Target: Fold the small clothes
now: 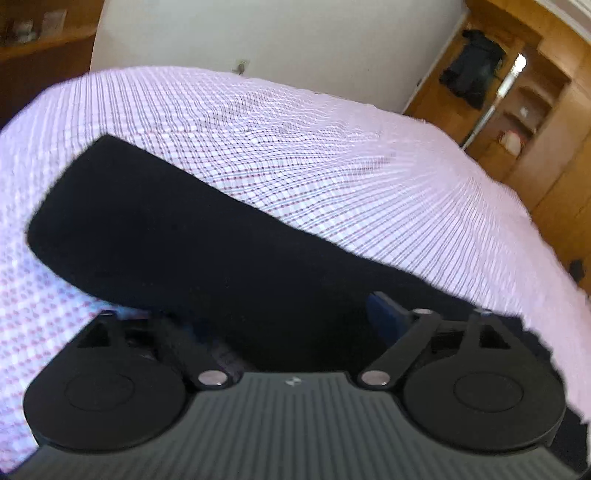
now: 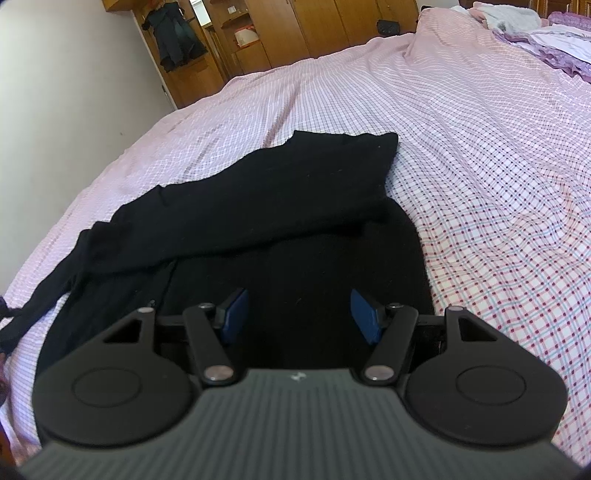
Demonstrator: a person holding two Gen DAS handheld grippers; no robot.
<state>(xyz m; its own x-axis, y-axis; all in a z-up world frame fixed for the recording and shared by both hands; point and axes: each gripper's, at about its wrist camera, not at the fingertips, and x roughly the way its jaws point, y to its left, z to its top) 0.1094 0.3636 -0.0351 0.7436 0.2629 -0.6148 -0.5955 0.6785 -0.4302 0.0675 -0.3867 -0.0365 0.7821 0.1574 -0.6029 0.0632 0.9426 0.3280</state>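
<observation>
black garment (image 2: 258, 206): part-folded on checked bed (image 2: 480, 166) | right tool (image 2: 299, 314): jaws apart, empty, over it | left tool (image 1: 295, 325): state unclear, cloth-covered

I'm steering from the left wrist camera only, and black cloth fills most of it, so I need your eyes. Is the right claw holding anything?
Observer: No. The right claw is open over the black garment, pads apart, nothing pinched.
Operator: Is the garment lying flat?
Observer: Not fully. One layer is folded across it, and a thin end trails off to the left of the picture.
Operator: Anything else on the bed?
Observer: A pile of pale and purple clothes sits at the far right of the bed.
</observation>
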